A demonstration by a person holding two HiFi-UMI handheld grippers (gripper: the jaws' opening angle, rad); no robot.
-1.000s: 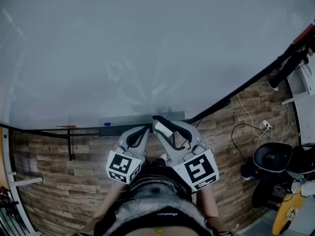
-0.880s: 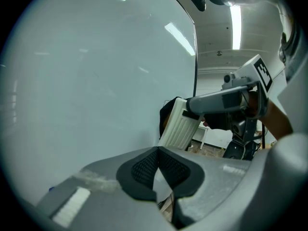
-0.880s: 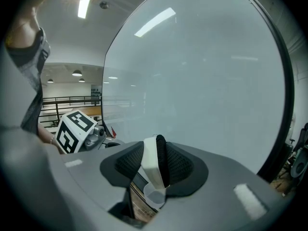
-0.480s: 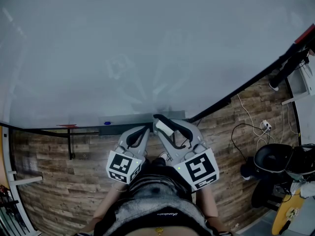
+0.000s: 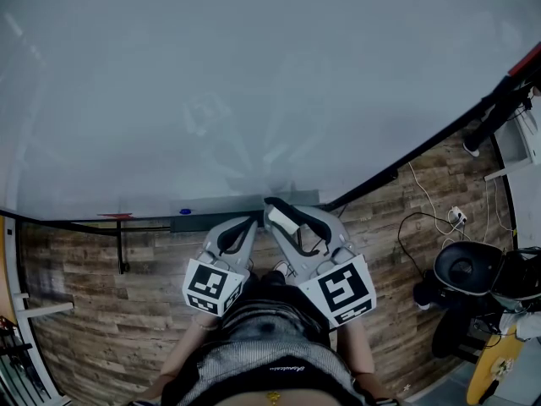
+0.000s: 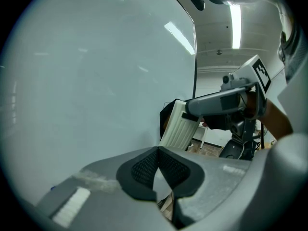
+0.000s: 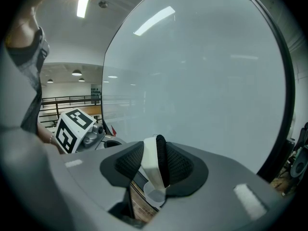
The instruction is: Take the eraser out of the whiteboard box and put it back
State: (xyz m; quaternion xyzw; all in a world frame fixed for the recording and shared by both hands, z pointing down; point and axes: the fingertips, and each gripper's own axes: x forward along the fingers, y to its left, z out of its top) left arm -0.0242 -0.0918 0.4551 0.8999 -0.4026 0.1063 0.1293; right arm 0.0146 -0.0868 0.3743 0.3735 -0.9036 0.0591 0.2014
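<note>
The eraser [image 5: 282,219], white-backed with a black felt face, stands on edge between the jaws of my right gripper [image 5: 276,212], which is shut on it just in front of the whiteboard [image 5: 254,74]. From the right gripper view the eraser [image 7: 153,167] fills the gap between the two black pads. The left gripper view shows the same eraser [image 6: 177,125] held up to the right. My left gripper [image 5: 251,223] hangs beside it, its pads [image 6: 144,165] meeting at the tips with nothing between them. The grey whiteboard box [image 5: 211,203] runs along the board's lower edge, just ahead of both grippers.
A small blue object [image 5: 184,212] lies in the box and a red marker [image 5: 114,217] sits left of it. Wood-plank floor [image 5: 101,311] lies below. A black chair [image 5: 463,271], cables and a power strip [image 5: 456,216] stand at the right.
</note>
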